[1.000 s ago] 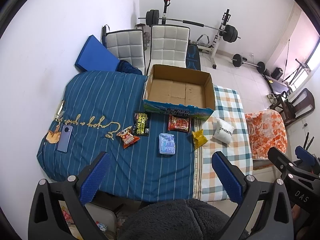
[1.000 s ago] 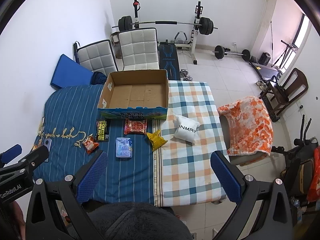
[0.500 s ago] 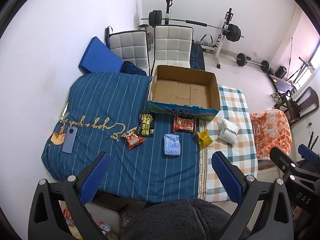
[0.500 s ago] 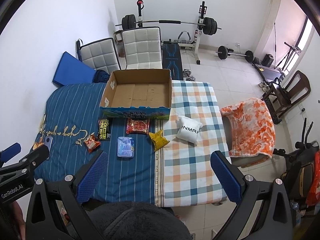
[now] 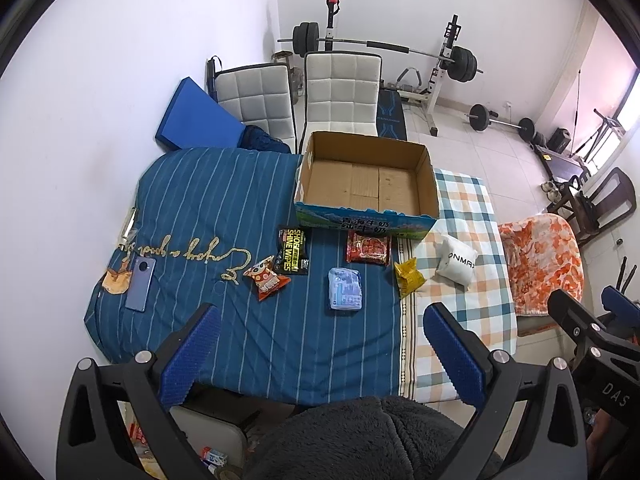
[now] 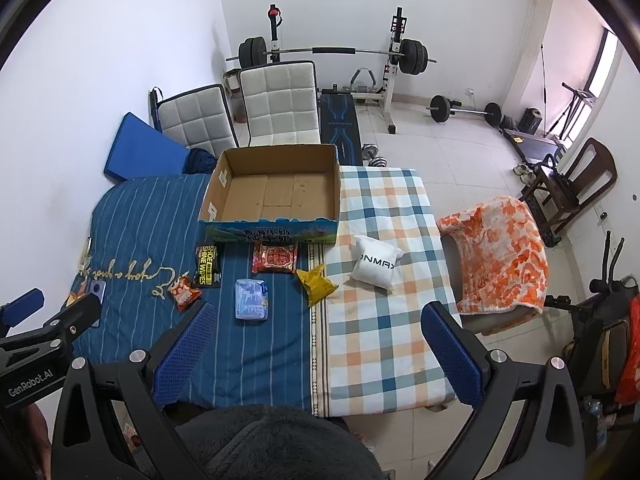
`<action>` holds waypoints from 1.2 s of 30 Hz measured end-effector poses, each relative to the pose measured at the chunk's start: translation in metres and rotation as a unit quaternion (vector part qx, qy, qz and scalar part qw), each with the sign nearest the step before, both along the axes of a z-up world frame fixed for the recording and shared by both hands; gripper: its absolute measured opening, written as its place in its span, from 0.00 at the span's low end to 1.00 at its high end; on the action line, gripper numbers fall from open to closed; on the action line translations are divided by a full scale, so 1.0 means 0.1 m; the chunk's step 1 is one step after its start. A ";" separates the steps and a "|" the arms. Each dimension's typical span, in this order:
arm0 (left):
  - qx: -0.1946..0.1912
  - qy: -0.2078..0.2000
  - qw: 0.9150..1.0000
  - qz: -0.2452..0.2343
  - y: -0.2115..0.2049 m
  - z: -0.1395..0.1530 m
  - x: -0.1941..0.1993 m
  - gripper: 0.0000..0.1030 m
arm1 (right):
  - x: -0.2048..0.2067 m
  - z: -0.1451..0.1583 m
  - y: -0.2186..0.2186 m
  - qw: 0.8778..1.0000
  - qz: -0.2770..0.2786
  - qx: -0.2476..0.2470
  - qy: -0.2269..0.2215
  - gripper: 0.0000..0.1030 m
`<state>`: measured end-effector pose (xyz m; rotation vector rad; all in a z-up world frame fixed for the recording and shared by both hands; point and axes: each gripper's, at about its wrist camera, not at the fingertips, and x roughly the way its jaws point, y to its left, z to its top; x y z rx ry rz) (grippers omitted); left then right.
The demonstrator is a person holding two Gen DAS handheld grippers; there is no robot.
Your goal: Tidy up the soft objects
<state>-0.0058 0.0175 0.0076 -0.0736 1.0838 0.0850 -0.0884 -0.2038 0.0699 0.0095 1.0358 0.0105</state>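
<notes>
Overhead, both grippers high above table, well apart from items. Left gripper [image 5: 320,344] fingers spread wide, holding nothing; right gripper [image 6: 320,344] same. Cardboard box [image 5: 366,182] open at far side of table. Just before it, in loose row: black wipes pack [image 5: 293,250], red snack bag [image 5: 368,247], orange snack bag [image 5: 266,278], blue tissue pack [image 5: 345,289], yellow packet [image 5: 408,277], white pouch [image 5: 456,262] on checkered cloth [image 5: 476,308].

Home gym: barbell rack [image 6: 332,56], bed [image 6: 372,320].

black packet [image 5: 293,251] "SHOE SHINE WIPES"; claw [image 6: 28,376] "GenRobot.AI"
</notes>
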 end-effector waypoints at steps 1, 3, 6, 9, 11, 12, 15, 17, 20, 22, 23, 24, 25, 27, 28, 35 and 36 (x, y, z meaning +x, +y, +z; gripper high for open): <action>-0.001 0.000 1.000 0.000 0.00 0.00 0.00 1.00 | -0.01 0.00 0.00 1.000 0.000 0.001 -0.002 1.00; -0.001 0.000 1.000 0.001 -0.01 0.00 -0.01 1.00 | 0.01 0.01 0.01 1.000 0.000 -0.001 0.001 1.00; -0.002 -0.002 1.000 0.001 -0.01 0.00 -0.02 1.00 | 0.01 0.03 0.02 1.000 -0.002 0.000 0.000 1.00; -0.001 -0.002 1.000 0.000 0.01 0.00 -0.03 1.00 | -0.01 0.05 0.02 1.000 -0.002 0.000 -0.002 1.00; -0.001 -0.001 1.000 0.001 0.02 0.00 -0.03 1.00 | -0.02 0.06 0.03 1.000 -0.001 0.002 -0.002 1.00; -0.002 -0.002 1.000 0.001 0.01 0.00 -0.03 1.00 | -0.03 0.07 0.04 1.000 0.000 0.002 -0.002 1.00; 0.000 -0.004 1.000 0.001 0.02 0.00 -0.03 1.00 | -0.06 0.12 0.09 1.000 0.002 0.001 -0.008 1.00; 0.001 -0.006 1.000 0.002 0.04 0.01 -0.07 1.00 | -0.07 0.13 0.10 1.000 0.002 0.001 -0.011 1.00; 0.001 -0.007 1.000 0.002 0.05 0.02 -0.08 1.00 | -0.11 0.13 0.11 1.000 0.002 0.003 -0.013 1.00; 0.002 -0.008 1.000 0.001 0.05 0.03 -0.09 1.00 | -0.11 0.13 0.11 1.000 0.002 0.004 -0.013 1.00; 0.003 -0.009 1.000 0.000 0.06 0.02 -0.09 1.00 | -0.12 0.12 0.10 1.000 0.001 0.004 -0.014 1.00; 0.001 -0.008 1.000 0.002 0.05 0.03 -0.09 1.00 | -0.11 0.12 0.10 1.000 0.001 0.004 -0.015 1.00; 0.000 -0.008 1.000 0.002 0.05 0.03 -0.09 1.00 | -0.11 0.13 0.11 1.000 0.002 0.005 -0.015 1.00; 0.000 -0.009 1.000 0.002 0.07 0.04 -0.08 1.00 | -0.12 0.13 0.11 1.000 0.001 0.005 -0.017 1.00; -0.001 -0.009 1.000 0.002 0.08 0.04 -0.08 1.00 | -0.12 0.13 0.11 1.000 0.001 0.006 -0.017 1.00; -0.001 -0.010 1.000 0.000 0.03 0.06 -0.05 1.00 | -0.13 0.14 0.11 1.000 0.000 0.007 -0.019 1.00; -0.002 -0.010 1.000 0.000 0.02 0.06 -0.06 1.00 | -0.12 0.13 0.12 1.000 0.000 0.008 -0.019 1.00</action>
